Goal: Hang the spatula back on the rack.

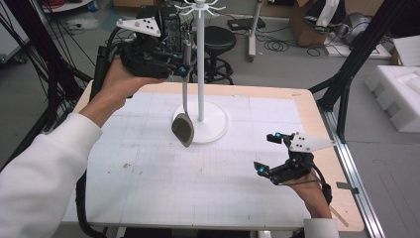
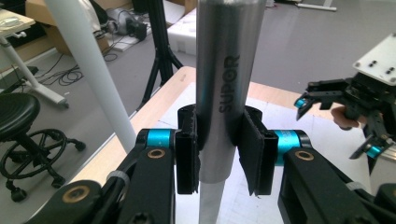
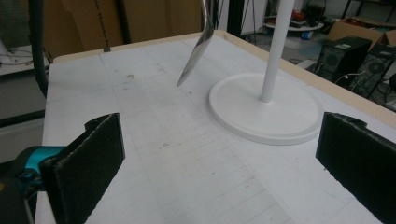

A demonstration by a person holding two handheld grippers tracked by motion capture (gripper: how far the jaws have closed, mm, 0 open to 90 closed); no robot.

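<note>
The spatula [image 3: 196, 51] handle is cut off at the top edge, blade perhaps slotted.

**What the things look like they are made of**

The spatula [image 1: 183, 126] looks like metal. Its round handle [image 2: 219, 84] is smooth, grey and a little shiny, with dark letters on it. Its flat end [image 3: 196, 56] shines like a mirror.

The left gripper [image 2: 217, 154] has black pads [image 2: 254, 154] that look soft and matt. Its arms look like hard black plastic, with shiny blue rings and gold-looking pins.

The right gripper [image 3: 219, 163] has pads [image 3: 91, 158] that look rough and foamy.

The stand [image 1: 200, 74] is white and smooth, with a slightly glossy base [image 3: 266, 114].

The table [image 1: 307, 106] has a pale wood-like edge. The mat [image 1: 148, 173] on it is white and matt, with thin lines and some dirty marks.

The sleeve [image 1: 39, 173] is soft white cloth.
</note>
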